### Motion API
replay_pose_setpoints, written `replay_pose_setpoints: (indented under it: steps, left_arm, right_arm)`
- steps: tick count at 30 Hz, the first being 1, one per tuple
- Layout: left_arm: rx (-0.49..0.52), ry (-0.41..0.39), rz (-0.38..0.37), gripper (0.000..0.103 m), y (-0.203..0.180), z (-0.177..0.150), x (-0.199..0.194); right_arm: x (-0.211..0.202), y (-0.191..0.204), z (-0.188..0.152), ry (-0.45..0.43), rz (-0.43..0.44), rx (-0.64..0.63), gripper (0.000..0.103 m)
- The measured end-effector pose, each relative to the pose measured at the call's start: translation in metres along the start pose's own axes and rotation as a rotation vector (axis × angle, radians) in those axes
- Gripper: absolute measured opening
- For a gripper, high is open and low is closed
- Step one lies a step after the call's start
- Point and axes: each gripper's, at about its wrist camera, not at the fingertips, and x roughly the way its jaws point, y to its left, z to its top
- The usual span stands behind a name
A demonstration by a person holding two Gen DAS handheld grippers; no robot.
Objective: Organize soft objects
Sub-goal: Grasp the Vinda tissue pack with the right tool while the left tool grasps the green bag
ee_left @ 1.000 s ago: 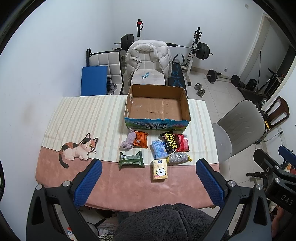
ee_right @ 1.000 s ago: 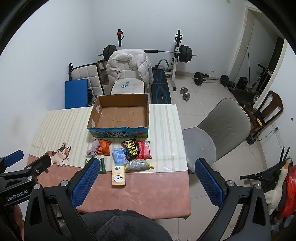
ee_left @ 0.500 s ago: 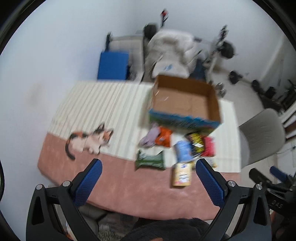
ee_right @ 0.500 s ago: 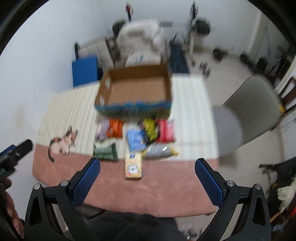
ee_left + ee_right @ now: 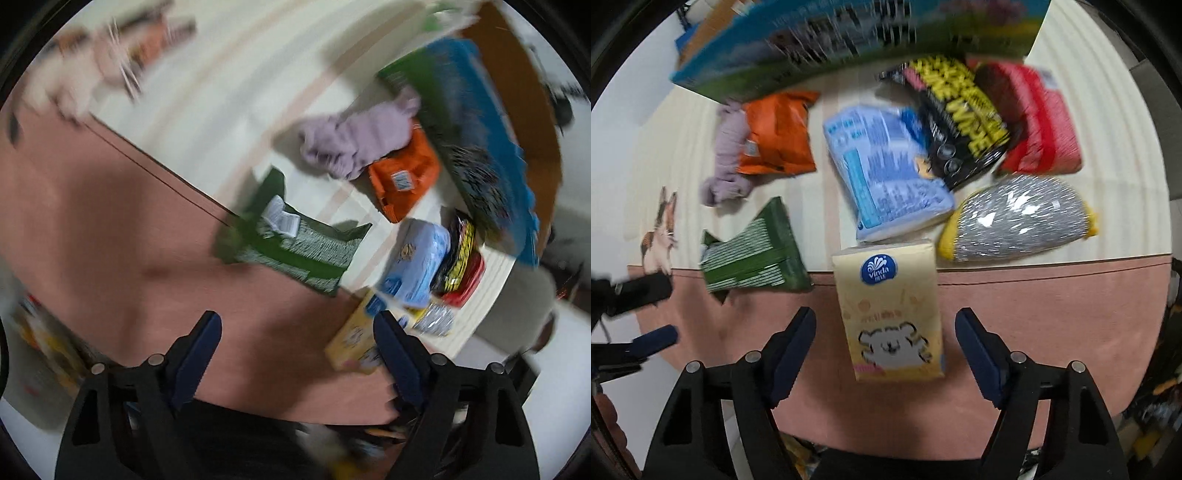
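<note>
- The right hand-held gripper (image 5: 885, 326) is hung over the yellow tissue pack (image 5: 888, 312), its jaws just narrowed from their widest yet apart from the pack's sides, so nothing is grasped.
- The left hand-held gripper (image 5: 297, 330) is poised over the pink band of the worktop (image 5: 110, 221), near the green pack (image 5: 295, 242); its jaws have also just been narrowing, with nothing between them.
- For a good pick, the yellow pack is best straddled across its narrow sides and squeezed gently (it is judged soft and will crumple).
- The green pack is best taken by its body, not by its crimped end.
- The box (image 5: 849, 37) stands behind the row, a likely destination.
- Counted on the worktop: one yellow pack, one green, one blue pack (image 5: 886, 166), one orange pack (image 5: 779, 136), one black-and-yellow pack (image 5: 960, 118), one red pack (image 5: 1038, 122), one silver pouch (image 5: 1015, 218), one lilac cloth (image 5: 727, 162), one box.
</note>
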Motion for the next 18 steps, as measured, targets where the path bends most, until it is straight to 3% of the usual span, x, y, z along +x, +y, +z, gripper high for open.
replay_pose_setpoints:
  steps: [3, 6, 10, 13, 17, 18]
  left_arm:
    - [-0.120, 0.082, -0.053, 0.083, 0.002, 0.017, 0.034]
    - [-0.220, 0.107, -0.071, 0.083, 0.006, 0.032, 0.057]
    - [-0.185, 0.094, -0.025, 0.068, 0.000, 0.038, 0.073]
    - [0.053, 0.040, 0.121, 0.062, -0.029, 0.030, 0.065]
    - [0.522, -0.069, 0.442, 0.061, -0.082, 0.001, 0.066]
    - [0.576, -0.067, 0.474, 0.063, -0.089, -0.003, 0.070]
  right_arm:
    - [0.016, 0.001, 0.003, 0.003, -0.006, 0.017, 0.079]
    - [0.024, 0.004, 0.002, 0.007, -0.021, 0.023, 0.078]
    - [0.037, 0.001, 0.000, 0.037, -0.024, 0.042, 0.067]
    - [0.040, -0.002, -0.005, 0.061, -0.032, 0.024, 0.066]
    - [0.040, -0.005, -0.016, 0.121, -0.080, -0.039, 0.066]
    - [0.041, -0.004, -0.020, 0.135, -0.090, -0.057, 0.066]
